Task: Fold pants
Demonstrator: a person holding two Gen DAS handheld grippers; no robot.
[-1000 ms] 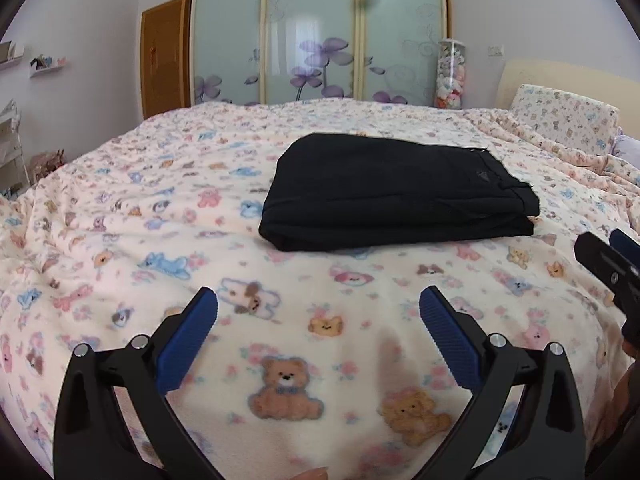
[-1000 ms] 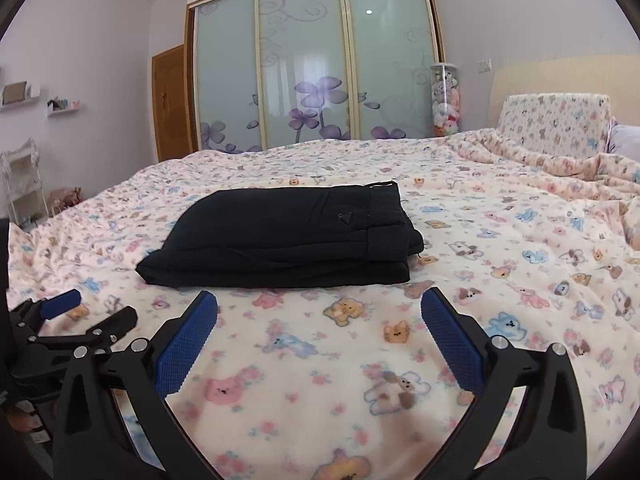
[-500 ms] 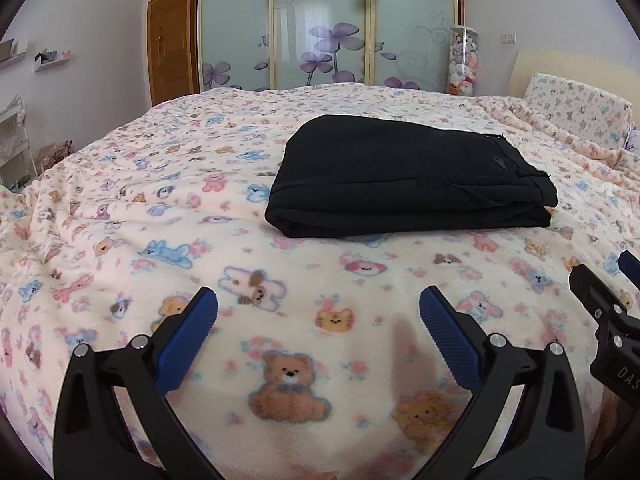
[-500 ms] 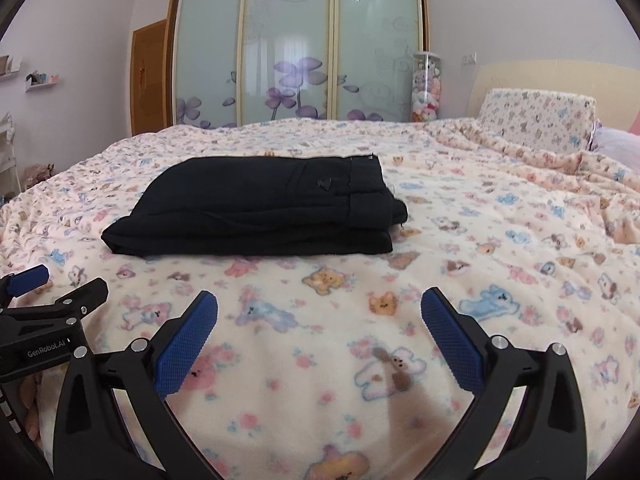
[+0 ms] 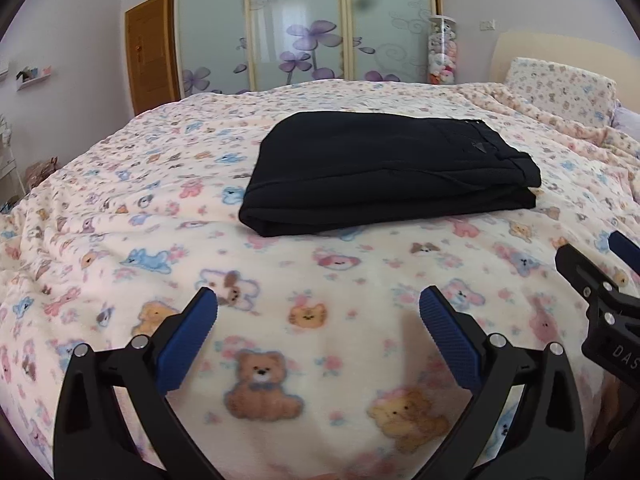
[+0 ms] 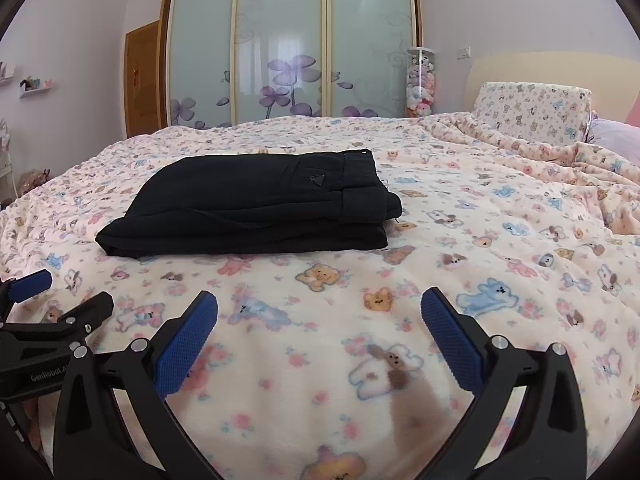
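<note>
Black pants [image 5: 384,172] lie folded into a flat rectangular stack on the bed, waistband toward the right; the same pants [image 6: 256,208] show in the right wrist view. My left gripper [image 5: 318,312] hovers over the blanket in front of the stack, open and holding nothing. My right gripper [image 6: 319,312] is likewise open and empty, short of the stack's near edge. Each gripper shows at the side of the other's view: the right gripper [image 5: 600,280] and the left gripper [image 6: 52,312].
A pink bear-print blanket [image 5: 140,208] covers the whole bed. A matching pillow [image 6: 532,108] and a headboard stand at the far right. Frosted wardrobe doors [image 6: 288,48], a wooden door and a tube of plush toys [image 6: 420,84] line the back wall.
Both grippers have drifted slightly over the blanket and stayed open. The pants have not moved.
</note>
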